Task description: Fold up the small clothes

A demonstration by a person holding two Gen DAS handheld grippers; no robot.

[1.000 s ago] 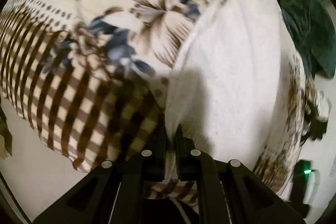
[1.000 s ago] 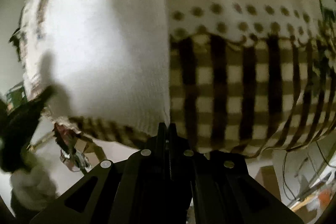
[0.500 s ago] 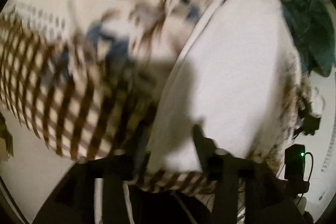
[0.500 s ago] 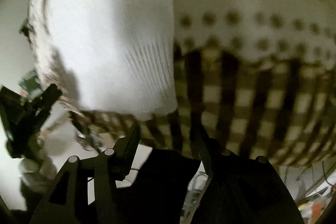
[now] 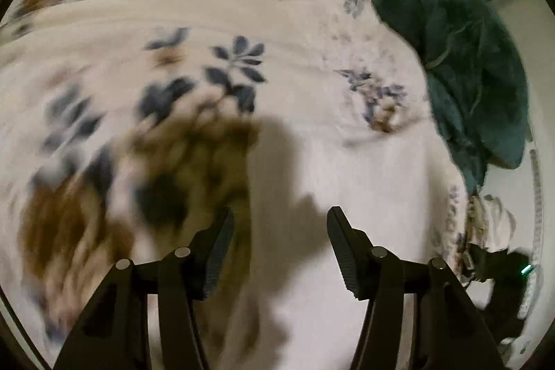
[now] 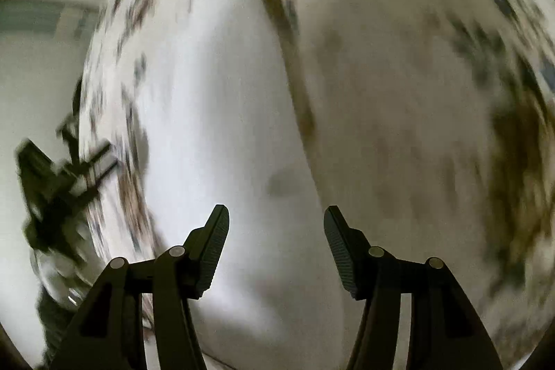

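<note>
A white garment (image 5: 364, 182) lies flat on a cream bedspread (image 5: 208, 16) with blue and brown flowers. My left gripper (image 5: 279, 224) is open and empty above the garment's left part. In the right wrist view the white garment (image 6: 222, 134) fills the left middle, next to the patterned bedspread (image 6: 416, 92). My right gripper (image 6: 275, 224) is open and empty above the garment. Both views are blurred by motion.
A dark green cloth (image 5: 461, 58) is heaped at the bedspread's far right. A black device with a green light (image 5: 517, 269) sits low at the right. A dark object (image 6: 59, 175) shows at the left of the right wrist view.
Both grippers were shut on the white garment's edge a second ago. They opened and let it go, and both have moved over the bedspread.
</note>
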